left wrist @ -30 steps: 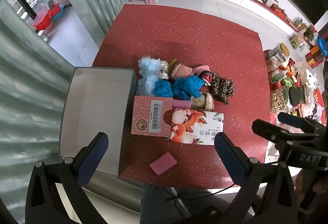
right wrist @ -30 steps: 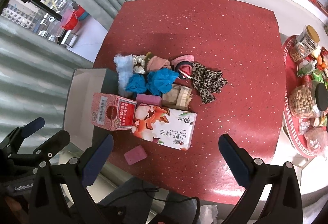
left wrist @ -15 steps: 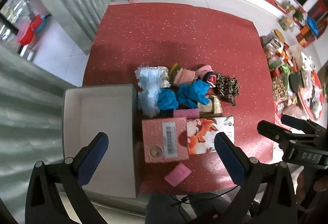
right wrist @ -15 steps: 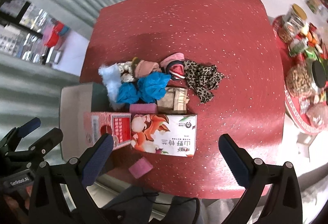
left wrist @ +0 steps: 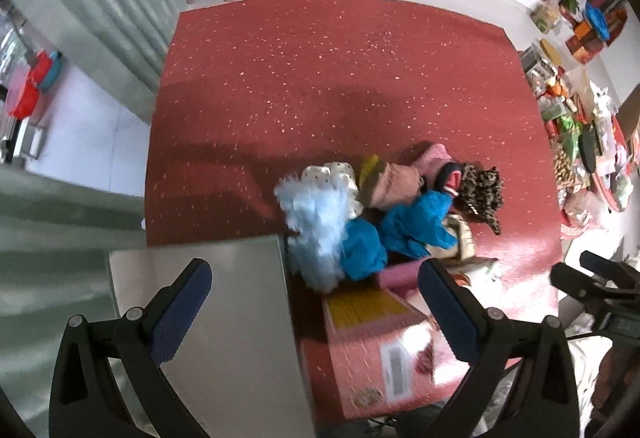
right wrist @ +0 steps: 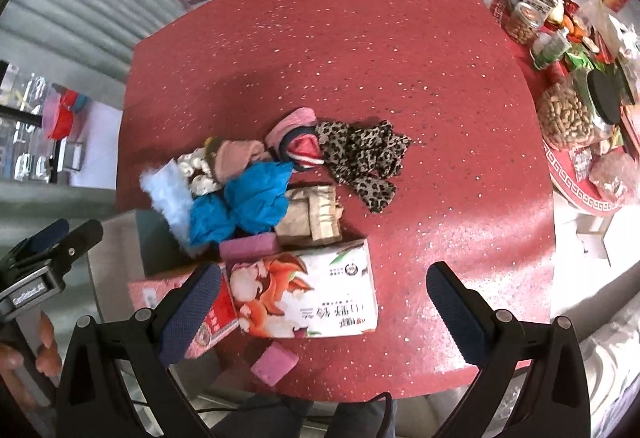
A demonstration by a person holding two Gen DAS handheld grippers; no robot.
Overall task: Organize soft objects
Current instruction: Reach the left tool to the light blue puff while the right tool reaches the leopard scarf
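Soft pile (right wrist: 280, 177) heaped at frame centre on red table (right wrist: 360, 37), touching grey box (left wrist: 224, 318) at lower left, presumably its destination. Left gripper (left wrist: 316, 312) and right gripper (right wrist: 324, 314): tongs spread, holding nothing, poised above cartons (right wrist: 312, 302) before any pick.

Soft items (right wrist: 256, 181) lie heaped on the table (right wrist: 400, 57) behind two cartons (right wrist: 308, 298).
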